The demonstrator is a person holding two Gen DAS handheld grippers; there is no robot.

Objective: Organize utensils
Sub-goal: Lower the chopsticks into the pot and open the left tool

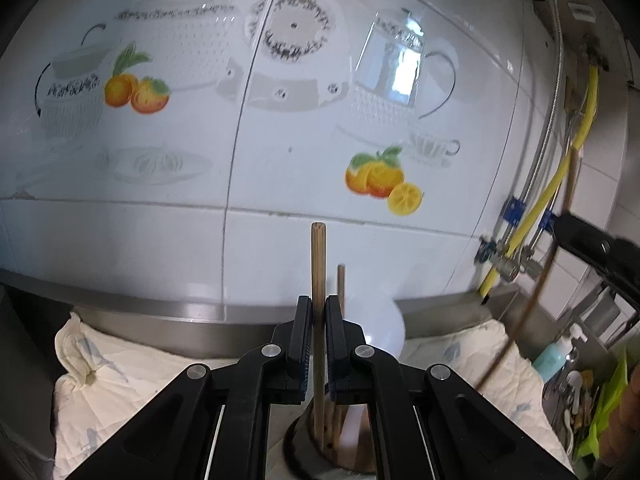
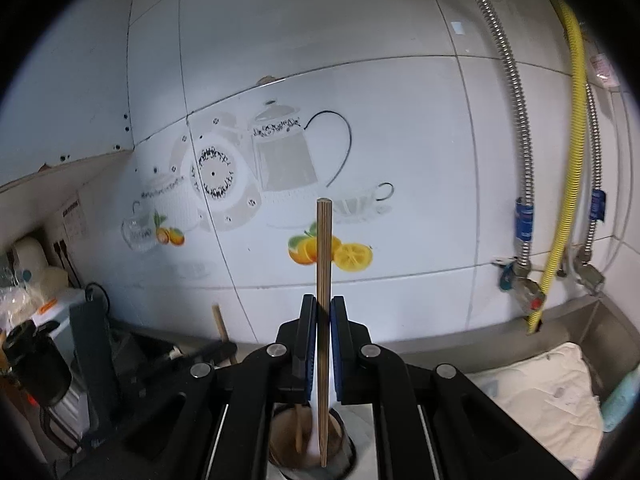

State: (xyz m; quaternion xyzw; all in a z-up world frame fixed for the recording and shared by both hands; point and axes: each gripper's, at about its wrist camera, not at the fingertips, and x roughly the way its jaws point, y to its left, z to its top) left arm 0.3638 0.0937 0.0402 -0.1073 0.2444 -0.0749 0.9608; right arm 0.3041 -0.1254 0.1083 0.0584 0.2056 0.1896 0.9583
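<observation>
My left gripper [image 1: 319,312] is shut on a wooden chopstick [image 1: 318,272] that stands upright, its lower end inside a round utensil holder [image 1: 352,464] below the jaws. A second chopstick [image 1: 341,280] and a white spoon [image 1: 380,328] stand in that holder. My right gripper [image 2: 323,320] is shut on another wooden chopstick [image 2: 323,248], held upright with its tip over the holder [image 2: 308,448], which also holds a wooden stick [image 2: 298,428] and a white handle. The right gripper also shows at the right edge of the left wrist view [image 1: 596,248].
A white tiled wall with teapot and orange decals [image 1: 376,178] is close ahead. Metal and yellow hoses [image 2: 568,184] hang at right. A white cloth [image 1: 104,364] covers the steel counter. A teal bottle [image 1: 554,356] and a cutlery rack are at far right; appliances [image 2: 36,372] at left.
</observation>
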